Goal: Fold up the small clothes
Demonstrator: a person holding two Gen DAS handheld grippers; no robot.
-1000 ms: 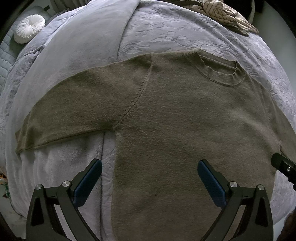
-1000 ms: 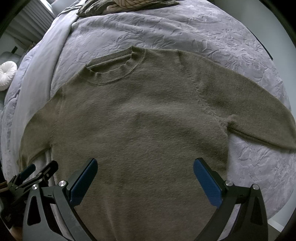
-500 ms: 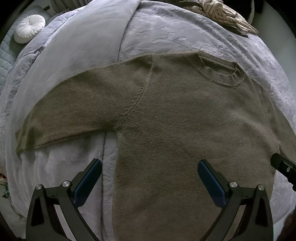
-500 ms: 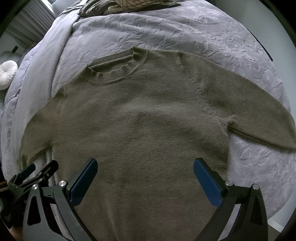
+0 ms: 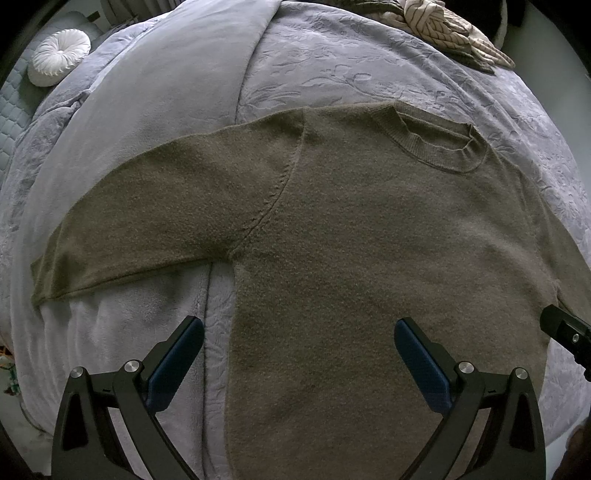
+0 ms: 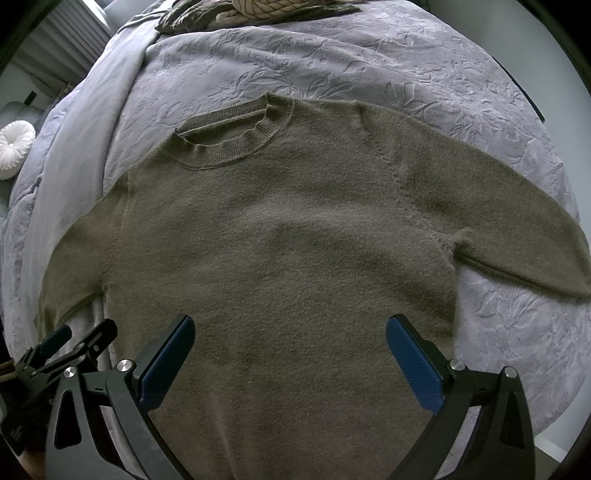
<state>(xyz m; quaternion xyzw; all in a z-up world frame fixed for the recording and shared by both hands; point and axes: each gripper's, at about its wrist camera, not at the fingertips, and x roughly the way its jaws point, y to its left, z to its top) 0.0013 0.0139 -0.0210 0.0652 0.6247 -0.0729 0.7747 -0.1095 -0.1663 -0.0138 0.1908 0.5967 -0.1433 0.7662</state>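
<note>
An olive-brown knit sweater [image 5: 351, 240] [image 6: 280, 240] lies flat and face up on the bed, collar away from me and both sleeves spread out sideways. Above its lower left part hangs my left gripper [image 5: 299, 354], open, nothing between its blue-padded fingers. My right gripper [image 6: 290, 354] is open over the lower middle of the body. The left sleeve [image 5: 140, 221] reaches toward the bed's left side; the right sleeve [image 6: 498, 218] runs off to the right. Each gripper shows at the edge of the other's view.
The lavender embossed bedspread [image 5: 351, 59] [image 6: 332, 59] covers the bed, with a smooth lavender blanket [image 5: 166, 92] on its left. A pile of striped beige and dark clothes [image 5: 450, 33] [image 6: 258, 11] lies at the far edge. A round white cushion [image 5: 59, 55] sits far left.
Both views have shifted very slightly; the sweater sits a touch lower in them. Both grippers stay open and the sweater has not moved.
</note>
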